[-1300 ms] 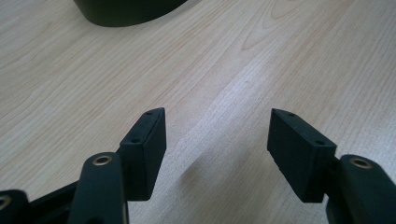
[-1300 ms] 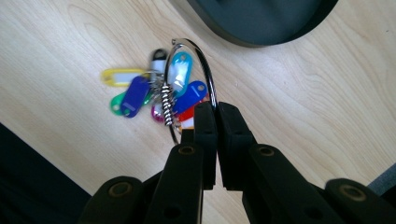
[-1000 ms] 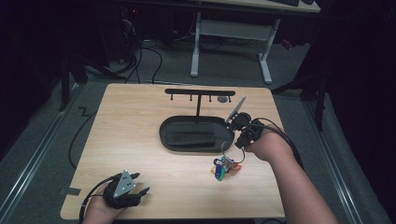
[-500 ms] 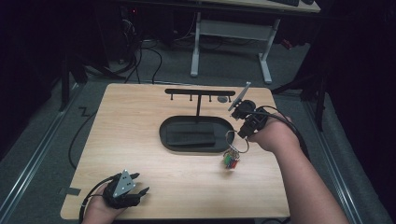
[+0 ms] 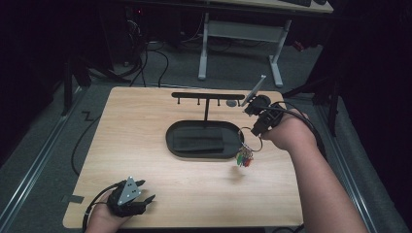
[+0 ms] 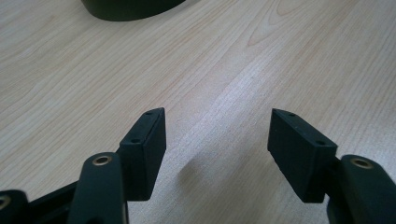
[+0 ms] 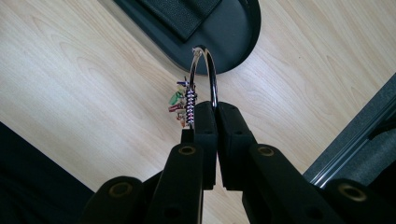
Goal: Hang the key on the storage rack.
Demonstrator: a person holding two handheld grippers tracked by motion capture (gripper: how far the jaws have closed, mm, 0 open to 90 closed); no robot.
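high view: left gripper point(image 5: 135, 195) rests low at the tabletop's point(image 5: 145, 136) near left corner, hand beneath it, jaws apart and pointing right. right forearm reaches in from the near right edge, wrist lifted, right gripper point(image 5: 256, 130) held above the right end of the black oval tray point(image 5: 204, 141); a metal ring point(image 5: 250, 139) with coloured tags point(image 5: 244, 158) hangs from it, clear of the wood. a black t-shaped rack point(image 5: 208, 98) stands behind the tray. left gripper view: jaws wide apart over bare wood. right gripper view: jaws clamped together on the ring point(image 7: 208, 74), tags point(image 7: 180, 102) dangling beside them, tray point(image 7: 224, 32) below.
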